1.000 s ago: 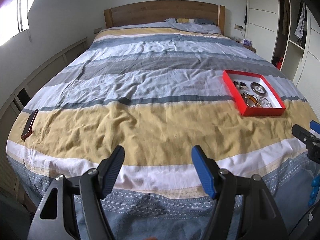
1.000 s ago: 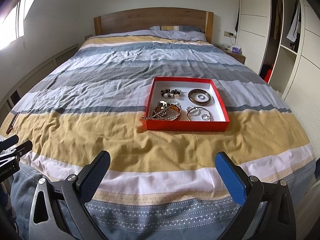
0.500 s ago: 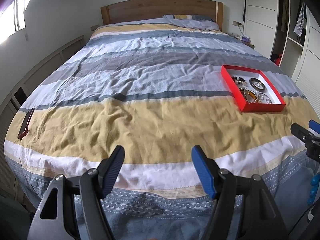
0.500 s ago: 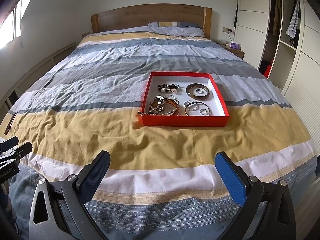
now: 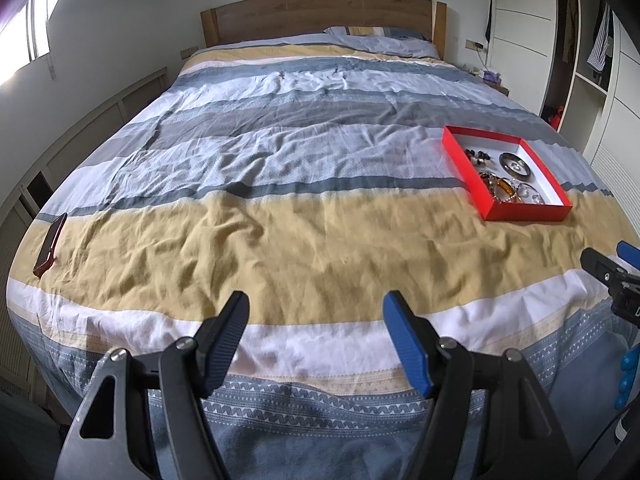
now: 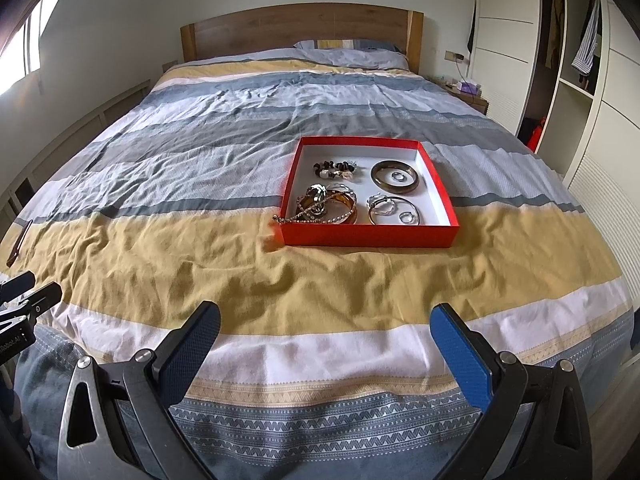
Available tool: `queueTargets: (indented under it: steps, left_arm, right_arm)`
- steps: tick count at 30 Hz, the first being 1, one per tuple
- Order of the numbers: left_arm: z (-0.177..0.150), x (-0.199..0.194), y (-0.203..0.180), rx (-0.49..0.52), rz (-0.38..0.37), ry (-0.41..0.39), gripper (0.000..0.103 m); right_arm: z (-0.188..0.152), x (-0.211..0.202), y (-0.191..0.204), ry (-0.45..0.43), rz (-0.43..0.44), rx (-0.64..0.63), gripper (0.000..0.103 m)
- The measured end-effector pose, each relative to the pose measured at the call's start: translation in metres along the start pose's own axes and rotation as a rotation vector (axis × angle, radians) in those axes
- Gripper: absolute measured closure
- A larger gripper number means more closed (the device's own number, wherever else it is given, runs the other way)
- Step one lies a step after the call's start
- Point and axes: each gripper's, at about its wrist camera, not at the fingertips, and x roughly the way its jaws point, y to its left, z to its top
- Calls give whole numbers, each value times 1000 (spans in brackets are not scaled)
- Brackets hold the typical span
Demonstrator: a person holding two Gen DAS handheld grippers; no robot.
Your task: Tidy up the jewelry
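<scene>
- Phone (image 5: 50,245): dark, lying flat on the yellow band of the bed cover at the far left edge of the left wrist view; well apart from everything else.
- Left tool (image 5: 316,322): lower centre of its own view, over the foot of the bed (image 5: 280,208); jaws spread apart, nothing between them.
- Right tool (image 6: 326,334): lower centre of the right wrist view, jaws set wide apart and empty, above the white stripe of the cover.
- Red tray (image 6: 370,237): shallow, white inside, resting on the bed where the grey and yellow bands meet, centre-right of the right wrist view; well apart from both tools.
- Tray contents, left to right: amber bangles with a chain (image 6: 326,206) draped over the tray's left wall; a beaded bracelet (image 6: 335,169) behind them; silver bangles and a ring (image 6: 394,210) at front right; a dark bangle (image 6: 395,176) at rear right with a small ring inside it.
- Wardrobe (image 6: 576,80): open shelves with hanging clothes, right edge of frame.
</scene>
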Motion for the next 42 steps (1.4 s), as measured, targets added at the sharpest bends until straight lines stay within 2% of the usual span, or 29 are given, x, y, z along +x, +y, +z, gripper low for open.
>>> queueTargets:
  steps: [42]
  left_arm:
    - [-3,3,-1,-5,-1,8,35]
  right_arm:
    - [-7,6,-6,48,-22,-8,1]
